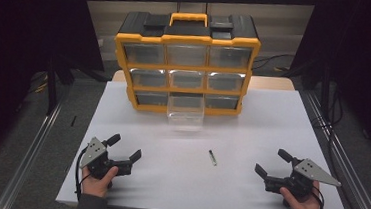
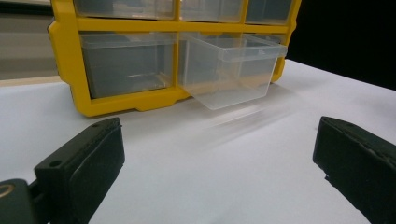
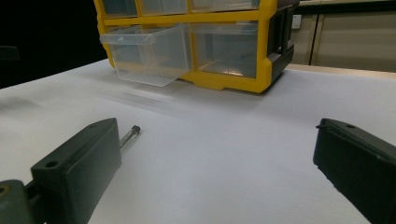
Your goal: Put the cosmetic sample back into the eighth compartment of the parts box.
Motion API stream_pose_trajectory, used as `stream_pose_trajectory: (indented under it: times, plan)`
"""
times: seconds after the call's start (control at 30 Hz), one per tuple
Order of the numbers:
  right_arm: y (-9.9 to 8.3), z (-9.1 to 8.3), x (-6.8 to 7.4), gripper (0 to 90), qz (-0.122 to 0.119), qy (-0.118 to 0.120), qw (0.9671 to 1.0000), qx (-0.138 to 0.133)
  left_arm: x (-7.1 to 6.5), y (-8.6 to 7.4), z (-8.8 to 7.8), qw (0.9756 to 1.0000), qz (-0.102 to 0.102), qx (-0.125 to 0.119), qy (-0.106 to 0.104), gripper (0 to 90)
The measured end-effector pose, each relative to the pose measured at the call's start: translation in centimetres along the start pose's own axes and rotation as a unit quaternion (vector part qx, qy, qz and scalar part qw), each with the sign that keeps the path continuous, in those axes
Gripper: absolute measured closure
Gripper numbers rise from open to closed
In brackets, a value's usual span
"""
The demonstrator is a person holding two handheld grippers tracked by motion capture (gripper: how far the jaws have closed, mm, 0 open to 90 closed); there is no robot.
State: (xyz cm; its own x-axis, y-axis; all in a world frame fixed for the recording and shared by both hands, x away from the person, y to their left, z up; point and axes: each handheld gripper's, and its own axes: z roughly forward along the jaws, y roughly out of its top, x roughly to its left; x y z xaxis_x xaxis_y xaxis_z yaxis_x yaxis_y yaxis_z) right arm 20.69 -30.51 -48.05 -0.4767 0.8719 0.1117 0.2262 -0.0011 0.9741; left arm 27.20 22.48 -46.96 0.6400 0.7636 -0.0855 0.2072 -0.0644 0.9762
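Note:
A yellow and black drawer cabinet [image 1: 186,62] stands at the back of the white table. Its bottom middle clear drawer [image 1: 186,112] is pulled out over the table; the same drawer [image 2: 232,67] [image 3: 147,53] appears in both gripper views. A small dark bolt [image 1: 212,157] lies on the table right of centre, also seen as the bolt [image 3: 130,136] beside my right gripper's left jaw. My left gripper [image 1: 124,147] rests at the front left, open and empty. My right gripper [image 1: 272,162] rests at the front right, open and empty.
The white table top [image 1: 252,125] is bare between the grippers and the cabinet. Metal rails [image 1: 32,147] run along both sides of the table. The other cabinet drawers [image 1: 144,54] are closed. Dark curtains flank the scene.

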Motion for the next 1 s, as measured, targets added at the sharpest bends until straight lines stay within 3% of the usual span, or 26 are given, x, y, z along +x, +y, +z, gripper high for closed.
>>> stream_pose_trajectory:
  times: [0.13,0.63,0.67,0.7,0.73,1.0]
  plan:
    - [0.1,0.1,0.0,0.2,-0.003,-0.003,1.0000,0.002,-0.1,0.0,0.0,0.9999,-0.011,-0.004,-0.001,2.1]
    - [0.4,0.8,0.4,0.2,-0.010,0.003,0.9997,0.024,0.1,0.0,-0.1,1.0000,-0.004,-0.003,0.000,2.1]
    - [0.5,1.1,0.5,0.6,-0.013,0.008,0.9995,0.026,0.2,0.0,-0.1,1.0000,0.007,0.003,0.000,2.1]
    - [0.5,1.1,0.5,0.6,-0.013,0.008,0.9995,0.026,-0.2,0.0,0.2,0.9996,-0.021,-0.016,0.003,2.1]
    - [0.7,1.4,0.7,0.9,-0.018,0.008,0.9993,0.032,0.1,0.0,-0.1,1.0000,0.005,0.003,-0.001,2.1]
    - [1.1,2.6,1.1,2.0,-0.021,0.021,0.9979,0.058,0.1,0.0,-0.1,1.0000,0.001,0.002,0.000,2.1]
